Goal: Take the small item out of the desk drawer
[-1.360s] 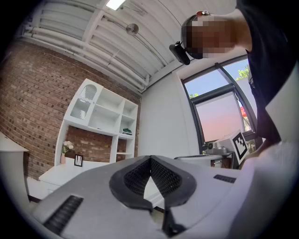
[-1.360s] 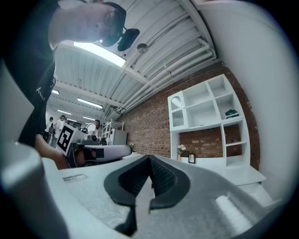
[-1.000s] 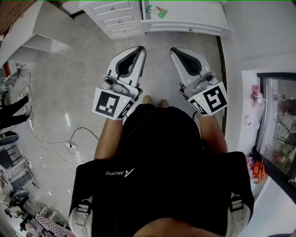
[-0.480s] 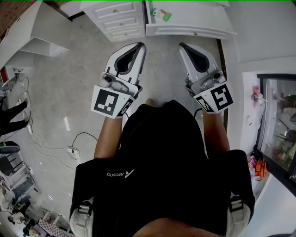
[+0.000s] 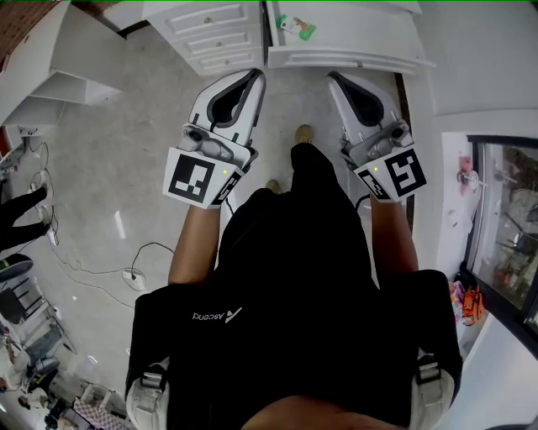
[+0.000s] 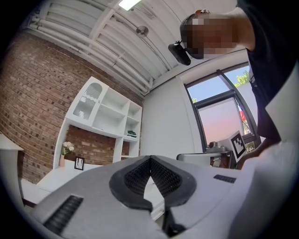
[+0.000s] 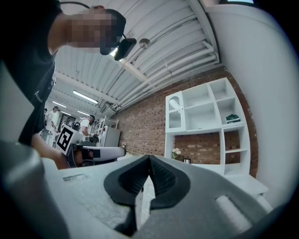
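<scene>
In the head view a white desk point(image 5: 353, 52) stands at the top, with a bank of shut drawers point(image 5: 210, 34) at its left. A small green and white item point(image 5: 296, 26) lies on the desk's white surface. My left gripper point(image 5: 255, 77) is held in the air in front of the drawers, jaws shut and empty. My right gripper point(image 5: 334, 81) hangs before the desk's front edge, also shut with nothing in it. In the left gripper view the left gripper point(image 6: 149, 159) shows its tips meeting. The right gripper point(image 7: 148, 159) looks the same in the right gripper view.
A white shelf unit point(image 5: 59, 67) stands at the left and a cable with a plug point(image 5: 130, 269) lies on the grey floor. A glass-fronted case point(image 5: 504, 227) is at the right. A shoe point(image 5: 304, 133) steps forward between the grippers. White wall shelving point(image 7: 205, 116) backs onto brick.
The person has stepped forward, one foot now showing between the grippers. The desk and drawers have come nearer. Both grippers have stayed shut and spread slightly apart.
</scene>
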Action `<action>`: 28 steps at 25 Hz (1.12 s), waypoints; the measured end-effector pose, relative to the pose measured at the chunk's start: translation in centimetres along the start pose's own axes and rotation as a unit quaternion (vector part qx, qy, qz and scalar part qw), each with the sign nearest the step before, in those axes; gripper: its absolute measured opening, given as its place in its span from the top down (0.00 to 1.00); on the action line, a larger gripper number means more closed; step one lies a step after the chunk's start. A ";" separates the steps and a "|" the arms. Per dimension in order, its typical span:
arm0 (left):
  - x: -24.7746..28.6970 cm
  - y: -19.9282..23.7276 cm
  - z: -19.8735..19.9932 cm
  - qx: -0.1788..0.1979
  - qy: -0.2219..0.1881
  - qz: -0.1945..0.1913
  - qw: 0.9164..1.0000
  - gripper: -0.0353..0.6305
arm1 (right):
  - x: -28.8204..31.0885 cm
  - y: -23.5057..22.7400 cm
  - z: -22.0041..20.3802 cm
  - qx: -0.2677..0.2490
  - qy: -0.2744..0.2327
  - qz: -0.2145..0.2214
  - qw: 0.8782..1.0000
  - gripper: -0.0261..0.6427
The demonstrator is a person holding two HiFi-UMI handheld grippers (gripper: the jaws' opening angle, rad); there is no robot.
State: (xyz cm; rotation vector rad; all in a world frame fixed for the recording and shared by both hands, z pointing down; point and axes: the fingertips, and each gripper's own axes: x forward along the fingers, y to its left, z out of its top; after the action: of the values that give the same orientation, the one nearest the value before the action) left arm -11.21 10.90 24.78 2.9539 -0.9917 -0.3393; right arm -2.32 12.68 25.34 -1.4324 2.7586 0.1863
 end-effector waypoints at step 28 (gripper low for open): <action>17.6 12.6 -5.7 0.014 0.038 0.067 0.997 0.95 | 12.6 -18.8 -7.5 -0.027 0.064 0.056 0.996 0.96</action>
State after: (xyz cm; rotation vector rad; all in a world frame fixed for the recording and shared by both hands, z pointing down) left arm -3.88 -9.99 27.70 2.8805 -1.1853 -0.2121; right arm 6.01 -9.18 30.04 -1.3481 2.9619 0.1805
